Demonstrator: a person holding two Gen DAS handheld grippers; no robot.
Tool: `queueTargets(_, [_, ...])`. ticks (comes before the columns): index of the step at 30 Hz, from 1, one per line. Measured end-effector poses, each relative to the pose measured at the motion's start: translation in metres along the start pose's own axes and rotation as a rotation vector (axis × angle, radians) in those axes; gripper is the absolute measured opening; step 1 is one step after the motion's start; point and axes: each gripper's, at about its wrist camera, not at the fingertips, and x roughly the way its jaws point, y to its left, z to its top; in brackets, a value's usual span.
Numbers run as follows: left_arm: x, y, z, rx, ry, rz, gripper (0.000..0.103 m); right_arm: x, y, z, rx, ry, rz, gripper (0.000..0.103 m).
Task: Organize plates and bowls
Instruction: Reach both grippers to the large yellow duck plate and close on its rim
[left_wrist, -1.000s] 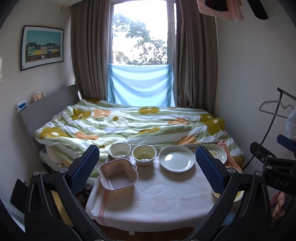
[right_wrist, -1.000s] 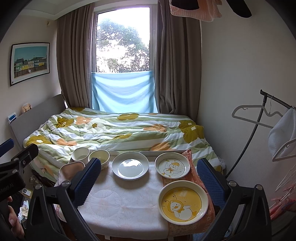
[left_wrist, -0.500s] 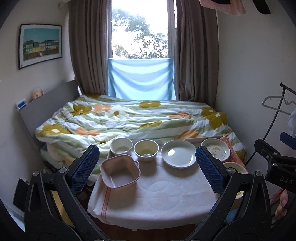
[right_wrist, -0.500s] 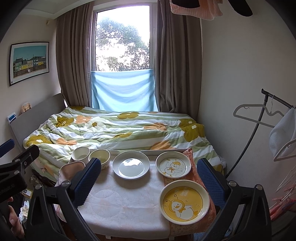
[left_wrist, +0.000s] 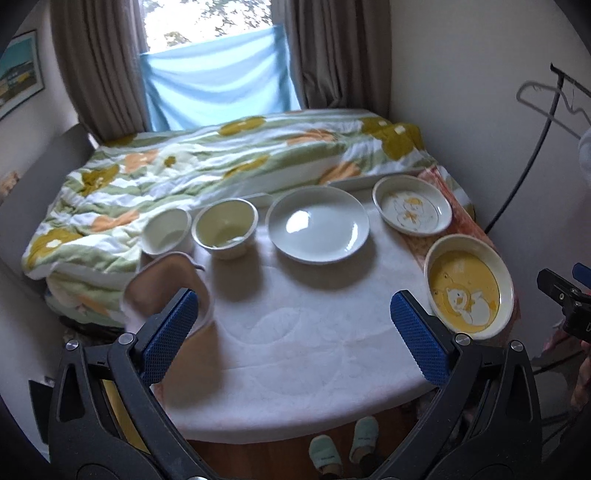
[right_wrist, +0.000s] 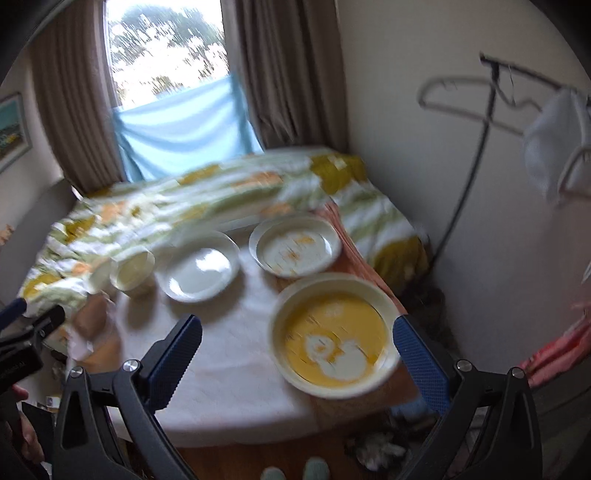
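Both grippers, left and right, hang wide open above the table.

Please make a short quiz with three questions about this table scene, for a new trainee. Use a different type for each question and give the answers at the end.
1. True or false: the left gripper is shut on the pink square bowl.
2. Multiple choice: which dish lies nearest the right gripper? A) the plain white plate B) the yellow bear plate C) the small white bowl
3. Fill in: between the small white bowl and the plain white plate stands the ____ bowl.

Key: 1 false, both grippers are open and hold nothing. 2 B. 3 cream.
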Motion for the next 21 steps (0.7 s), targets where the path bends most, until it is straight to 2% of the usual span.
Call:
queueTargets(6, [0.099, -0.063, -0.003, 0.085, 0.114, -0.133, 0.103, 0.067, -0.065, -0.024, 0.112, 0.104, -0.003, 0.103])
queueTargets(10, [0.150, -0.103, -0.006, 0.116, 0.195, -0.228, 0.103, 0.098, -0.095, -0.036, 0.165, 0.126, 0.019, 0.103])
queueTargets(14, [0.177, -0.132, -0.007, 0.127, 0.260, -0.300, 0.098, 0.119, -0.113, -0.043, 0.193, 0.147, 0.080, 0.086])
queueTargets(16, [0.188, -0.145, -0.008, 0.135, 0.292, -0.325, 0.082, 0.128, -0.119, -0.045, 0.198, 0.158, 0.113, 0.077])
queueTargets(21, [0.209, -0.167, -0.008, 0.147, 0.341, -0.362, 0.064, 0.145, -0.125, -0.045, 0.217, 0.184, 0.176, 0.045])
